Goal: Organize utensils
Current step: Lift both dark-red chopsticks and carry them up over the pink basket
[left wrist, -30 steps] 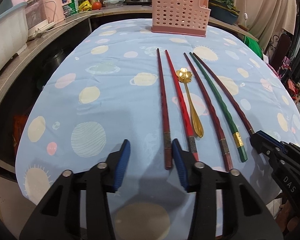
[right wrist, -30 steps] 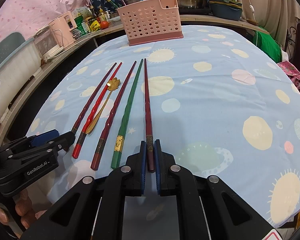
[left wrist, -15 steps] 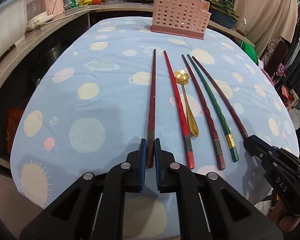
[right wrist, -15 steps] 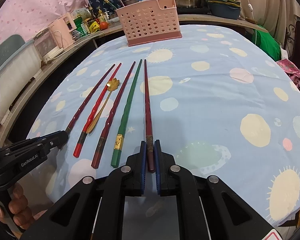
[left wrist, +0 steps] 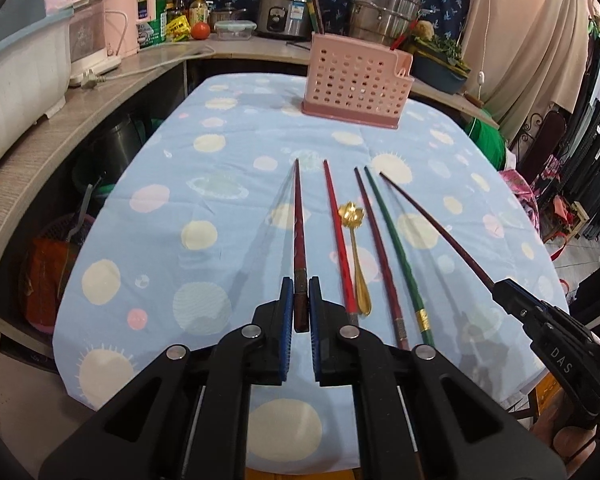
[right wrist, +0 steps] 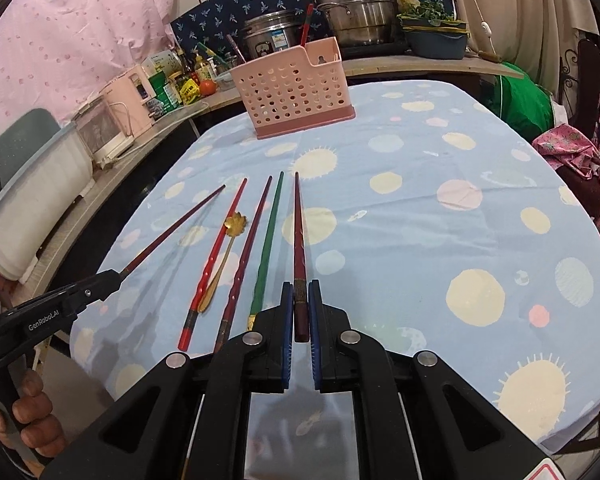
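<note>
**Both chopsticks lifted off the cloth**

Since the earlier frame, the left gripper (left wrist: 300,308) has closed on the leftmost dark red chopstick (left wrist: 299,224), and both grippers have raised their sticks so the tips hang above the blue spotted tablecloth (left wrist: 220,152). The right gripper (right wrist: 300,308) is clamped on the rightmost dark red chopstick (right wrist: 299,224). Still lying flat between them are a bright red chopstick (left wrist: 338,236), a gold spoon (left wrist: 356,248), a maroon chopstick (left wrist: 376,248) and a green chopstick (left wrist: 396,248).

This looks like the pick-up step. Next, each stick likely needs carrying to the pink perforated basket (left wrist: 356,88) at the far end, then tipping steeply so it drops inside.

Readable writing: "DAS" on the right gripper in the left view, "GenRobot.AI" on the left gripper in the right view.
</note>
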The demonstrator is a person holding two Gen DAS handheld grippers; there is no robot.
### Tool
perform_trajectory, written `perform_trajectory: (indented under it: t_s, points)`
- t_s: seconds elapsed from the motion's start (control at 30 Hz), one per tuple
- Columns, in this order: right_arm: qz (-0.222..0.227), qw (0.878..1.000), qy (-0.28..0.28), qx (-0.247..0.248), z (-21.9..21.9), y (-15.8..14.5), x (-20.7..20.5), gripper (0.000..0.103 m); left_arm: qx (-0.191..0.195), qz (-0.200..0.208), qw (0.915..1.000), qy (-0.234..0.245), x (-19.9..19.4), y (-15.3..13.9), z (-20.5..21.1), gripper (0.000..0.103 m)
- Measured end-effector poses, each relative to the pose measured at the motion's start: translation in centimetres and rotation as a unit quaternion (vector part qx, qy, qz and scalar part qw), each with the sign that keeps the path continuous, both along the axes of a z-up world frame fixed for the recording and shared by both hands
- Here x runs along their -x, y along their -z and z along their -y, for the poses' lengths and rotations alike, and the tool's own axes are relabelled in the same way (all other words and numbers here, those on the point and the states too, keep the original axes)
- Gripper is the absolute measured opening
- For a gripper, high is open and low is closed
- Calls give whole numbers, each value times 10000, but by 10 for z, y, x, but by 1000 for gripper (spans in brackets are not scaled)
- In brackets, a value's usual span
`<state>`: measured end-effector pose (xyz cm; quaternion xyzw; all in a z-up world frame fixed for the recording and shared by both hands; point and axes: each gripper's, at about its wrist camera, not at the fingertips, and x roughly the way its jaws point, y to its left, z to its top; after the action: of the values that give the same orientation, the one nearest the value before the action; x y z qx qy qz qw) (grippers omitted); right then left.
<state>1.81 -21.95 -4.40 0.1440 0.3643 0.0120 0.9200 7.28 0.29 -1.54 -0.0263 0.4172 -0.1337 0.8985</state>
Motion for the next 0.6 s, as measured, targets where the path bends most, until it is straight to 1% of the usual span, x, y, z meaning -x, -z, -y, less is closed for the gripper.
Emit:
perform_trajectory:
  t_s: [0.23, 0.5, 0.6]
  points:
    - [467, 9989, 69, -22, 10, -39, 1, 7, 146, 374, 9992, -9, -2, -38, -4, 7]
    - [986, 9947, 154, -242, 33, -86, -13, 7, 272, 789, 9965, -91, -23, -86, -7, 7]
    - [1099, 9928, 166, -444, 43, -100, -23, 7, 312, 955, 9949, -106, -34, -104, -6, 7]
